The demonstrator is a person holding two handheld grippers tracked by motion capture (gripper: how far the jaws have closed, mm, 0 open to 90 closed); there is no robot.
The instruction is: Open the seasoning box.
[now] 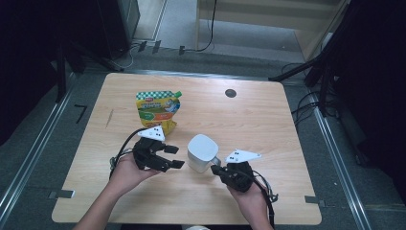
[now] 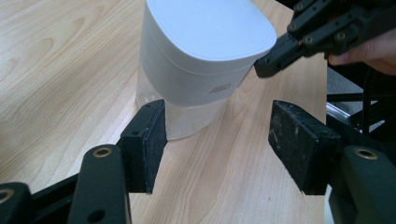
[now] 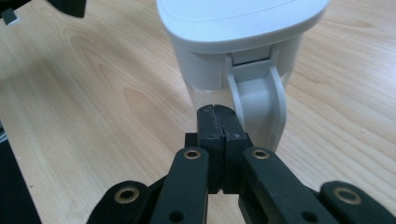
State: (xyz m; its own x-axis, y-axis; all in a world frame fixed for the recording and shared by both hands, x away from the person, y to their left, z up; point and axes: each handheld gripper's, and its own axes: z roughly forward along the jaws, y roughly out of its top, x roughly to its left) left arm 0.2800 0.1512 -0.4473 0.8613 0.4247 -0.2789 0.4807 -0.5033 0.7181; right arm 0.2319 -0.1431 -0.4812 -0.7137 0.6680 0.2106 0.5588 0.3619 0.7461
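Observation:
A white lidded jug [image 1: 202, 152] with a clear lower body stands near the middle of the wooden table [image 1: 258, 124]. My left gripper [image 1: 175, 157] is open just left of it. In the left gripper view the jug [image 2: 205, 51] stands ahead of the left gripper [image 2: 222, 140], whose pads are apart with bare table between them. My right gripper [image 1: 215, 168] is shut at the jug's near right side. In the right gripper view the shut right gripper [image 3: 218, 116] points at the jug [image 3: 243, 42] just beside its handle [image 3: 257, 98], with nothing held.
A green and yellow spouted pouch [image 1: 156, 109] stands behind my left gripper, toward the back left. A small dark round hole [image 1: 231, 93] sits in the tabletop at the back. Dark stands and cables surround the table.

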